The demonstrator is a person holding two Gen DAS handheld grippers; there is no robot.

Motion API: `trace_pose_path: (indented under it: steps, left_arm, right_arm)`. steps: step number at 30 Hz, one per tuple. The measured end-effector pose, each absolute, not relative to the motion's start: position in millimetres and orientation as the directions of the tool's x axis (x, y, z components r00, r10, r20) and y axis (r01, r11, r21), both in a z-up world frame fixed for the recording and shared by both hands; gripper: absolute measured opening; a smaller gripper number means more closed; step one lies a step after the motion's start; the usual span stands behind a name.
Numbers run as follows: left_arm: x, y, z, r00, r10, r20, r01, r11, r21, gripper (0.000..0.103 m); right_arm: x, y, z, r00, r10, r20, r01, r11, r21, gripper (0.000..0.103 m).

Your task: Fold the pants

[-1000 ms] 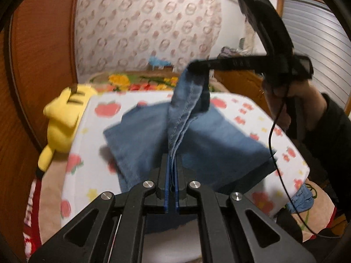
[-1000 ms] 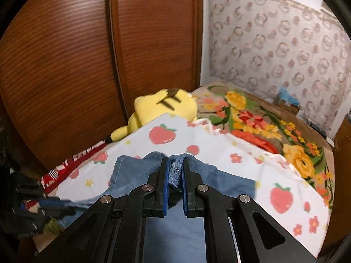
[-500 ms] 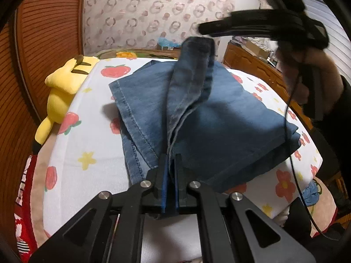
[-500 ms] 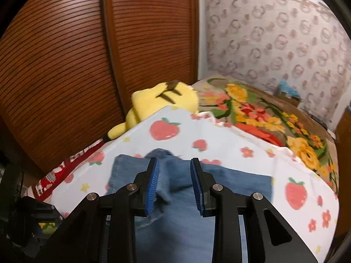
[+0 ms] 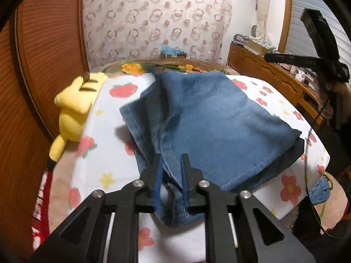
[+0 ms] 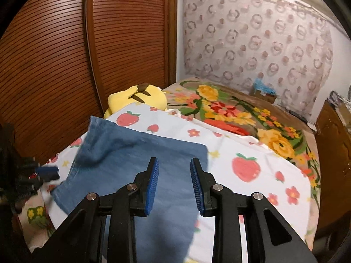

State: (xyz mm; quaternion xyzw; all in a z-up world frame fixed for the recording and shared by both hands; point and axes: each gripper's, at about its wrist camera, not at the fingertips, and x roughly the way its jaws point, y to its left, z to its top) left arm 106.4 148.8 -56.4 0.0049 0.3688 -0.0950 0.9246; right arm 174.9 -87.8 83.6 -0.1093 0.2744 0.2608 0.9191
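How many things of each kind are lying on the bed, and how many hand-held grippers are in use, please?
Blue denim pants: 1
Yellow plush toy: 1
Strawberry-print sheet: 1
Floral blanket: 1
Hand-held grippers: 2, the left hand-held gripper and the right hand-held gripper
Total: 6

Both wrist views close — sharing pants [image 5: 210,122], bedsheet [image 6: 252,153]

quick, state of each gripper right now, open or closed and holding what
left gripper: open, denim pants lie between its fingers, not clamped.
right gripper: open wide, holding nothing, above the pants.
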Motion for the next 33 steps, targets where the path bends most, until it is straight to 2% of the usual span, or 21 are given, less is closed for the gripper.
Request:
trace_pose_path:
  steps: [1, 2, 3, 5, 15, 20, 33]
  left_arm:
    - [108, 148, -53, 0.714, -0.165, -0.681, 0.179, 0.983, -0.051, 0.036]
    - [109, 147, -48, 0.724, -0.157, -0.672, 0.175, 0.984, -0.041, 0.057]
    - [110, 147, -45, 0.733, -0.156, -0.662, 0.174, 0.984, -0.038, 0.07]
    - [113, 146, -40, 0.743, -0.162, -0.649, 0.176, 0.983, -0.044, 0.078]
    - [132, 127, -42, 0.742, -0.186, -0.644, 0.15, 0.982, -0.112, 0.078]
    - [139, 109, -51, 0.728, -0.195, -0.657, 0.166, 0.98, -0.107, 0.078]
    - [143, 68, -74, 0.685, -0.21, -0.698, 0.228, 0.971, -0.068, 0.078]
  right_arm:
    - [167, -94, 87, 0.721, 0.416, -0.554, -0.534, 0.843, -0.061, 0.031]
    - [162, -99, 89, 0.725, 0.415, -0.55, -0.531, 0.845, -0.063, 0.031]
    - [155, -106, 92, 0.731, 0.413, -0.544, -0.527, 0.848, -0.065, 0.031]
    - [147, -115, 94, 0.741, 0.41, -0.532, -0.518, 0.853, -0.065, 0.031]
    - [110, -150, 86, 0.759, 0.389, -0.522, -0.485, 0.873, -0.055, 0.031]
    - [109, -158, 71, 0.743, 0.397, -0.539, -0.478, 0.878, -0.013, 0.037]
    - [133, -150, 38, 0.685, 0.434, -0.585, -0.49, 0.869, 0.07, 0.038]
